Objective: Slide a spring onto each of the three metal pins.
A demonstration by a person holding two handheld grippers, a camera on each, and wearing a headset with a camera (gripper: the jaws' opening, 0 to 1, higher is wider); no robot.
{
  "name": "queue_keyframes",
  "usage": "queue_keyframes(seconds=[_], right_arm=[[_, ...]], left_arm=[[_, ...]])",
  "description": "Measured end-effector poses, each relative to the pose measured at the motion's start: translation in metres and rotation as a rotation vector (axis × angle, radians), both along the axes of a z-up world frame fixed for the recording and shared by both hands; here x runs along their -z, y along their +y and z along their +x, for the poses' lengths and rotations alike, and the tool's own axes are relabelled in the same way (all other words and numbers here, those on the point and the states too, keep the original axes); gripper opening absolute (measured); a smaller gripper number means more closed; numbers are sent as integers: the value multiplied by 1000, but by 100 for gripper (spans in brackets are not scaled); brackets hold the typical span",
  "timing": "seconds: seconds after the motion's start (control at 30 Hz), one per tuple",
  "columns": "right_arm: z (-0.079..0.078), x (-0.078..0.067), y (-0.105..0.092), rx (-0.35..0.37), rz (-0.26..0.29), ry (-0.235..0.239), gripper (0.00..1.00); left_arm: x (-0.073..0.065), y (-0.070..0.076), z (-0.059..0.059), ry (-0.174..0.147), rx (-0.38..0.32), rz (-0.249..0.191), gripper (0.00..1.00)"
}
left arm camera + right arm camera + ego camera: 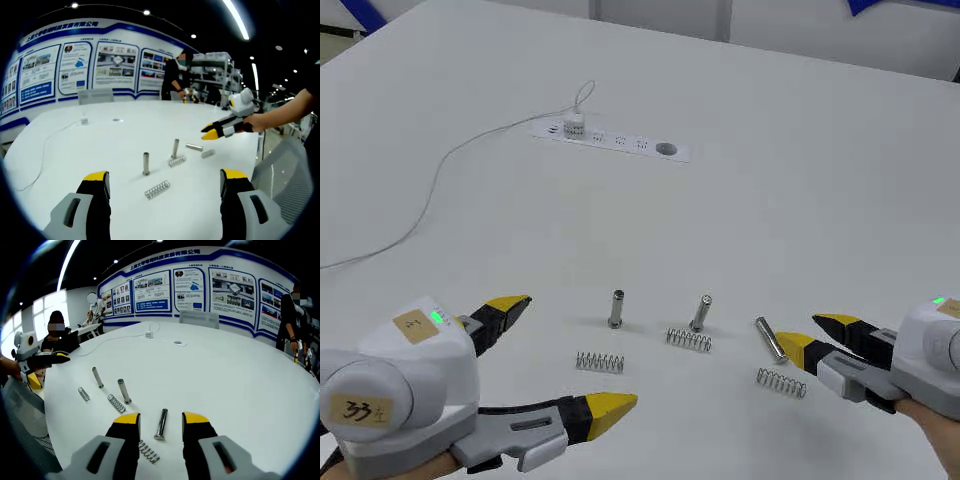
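Note:
Two metal pins stand upright on the white table, one [617,308] to the left and one [701,313] leaning slightly. A third pin [770,339] lies flat. Three springs lie loose: one [599,362] before the left pin, one [689,340] at the base of the middle pin, one [781,382] near the lying pin. My left gripper [568,352] is wide open, short of the left spring [157,189]. My right gripper [807,332] is open, and the lying pin [161,423] sits between its fingertips, ungripped. The nearest spring [148,451] lies just under its left jaw.
A white power strip [610,140] with a plugged-in adapter and a cable [430,195] lies at the far side of the table. People stand and sit beyond the table [250,375] edges. A grey mesh chair [285,165] stands by the right edge.

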State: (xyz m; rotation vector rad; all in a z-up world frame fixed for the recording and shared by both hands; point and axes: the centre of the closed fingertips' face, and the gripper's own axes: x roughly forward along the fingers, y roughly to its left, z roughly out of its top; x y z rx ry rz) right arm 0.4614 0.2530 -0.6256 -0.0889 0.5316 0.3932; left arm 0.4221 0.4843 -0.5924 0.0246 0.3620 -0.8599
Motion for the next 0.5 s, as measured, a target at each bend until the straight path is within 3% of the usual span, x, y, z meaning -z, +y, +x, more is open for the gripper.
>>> queue_keyframes(seconds=[0.17, 0.23, 0.3, 0.5], right_arm=[[6, 6, 5, -7, 8, 22, 32], [8, 12, 6, 8, 30, 56, 31], [11, 14, 6, 8, 29, 61, 30], [22, 26, 5, 13, -12, 107, 27]], left_arm=[[-8, 9, 9, -6, -62, -43, 93], [-5, 9, 8, 3, -63, -32, 92], [-3, 8, 8, 4, -60, -22, 92], [-2, 3, 5, 17, -42, -29, 91]])
